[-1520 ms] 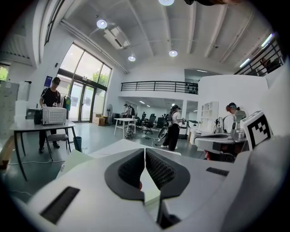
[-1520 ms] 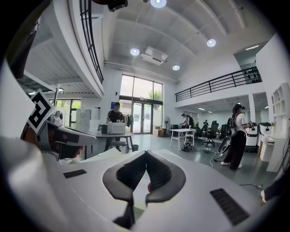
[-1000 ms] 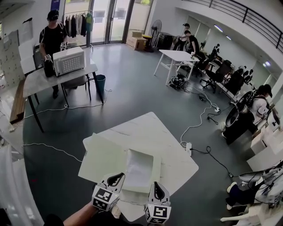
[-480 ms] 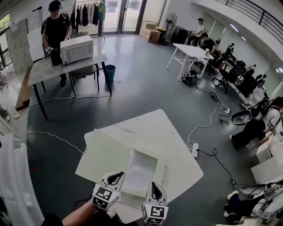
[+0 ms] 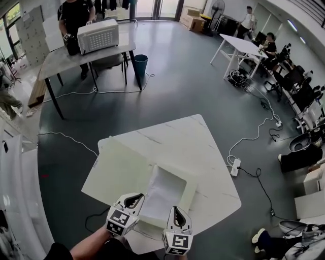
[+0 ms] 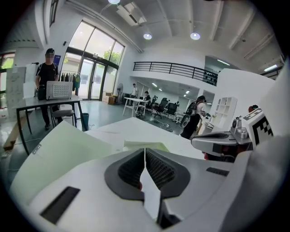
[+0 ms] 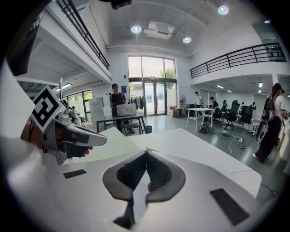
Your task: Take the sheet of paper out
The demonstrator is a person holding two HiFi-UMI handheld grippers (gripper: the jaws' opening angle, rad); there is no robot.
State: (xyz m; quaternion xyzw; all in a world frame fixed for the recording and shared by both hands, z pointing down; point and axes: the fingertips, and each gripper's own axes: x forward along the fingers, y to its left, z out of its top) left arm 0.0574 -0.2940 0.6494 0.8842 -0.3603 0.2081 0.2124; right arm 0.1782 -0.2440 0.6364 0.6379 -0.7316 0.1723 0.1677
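A pale green box point(image 5: 191, 184) stands open on the white table point(image 5: 177, 142). Its lid point(image 5: 122, 170) lies flat to the left. A white sheet of paper point(image 5: 165, 190) lies inside the box. My left gripper point(image 5: 140, 196) hovers at the box's near left corner and my right gripper point(image 5: 174, 208) at its near edge. In the left gripper view the jaws point(image 6: 145, 149) meet at their tips, with the box edge point(image 6: 145, 145) just beyond. The right gripper's point(image 7: 146, 152) jaws meet as well. I see nothing held in either.
A grey table with a white appliance point(image 5: 98, 35) and a person point(image 5: 76, 15) behind it stands far left. A blue bin point(image 5: 140, 63), floor cables and a power strip point(image 5: 235, 167) surround my table. People sit by a white table point(image 5: 241, 45) far right.
Both grippers have sunk together toward the near edge of the box, and the head view has tipped further down. The jaws stayed shut and the paper has not moved.
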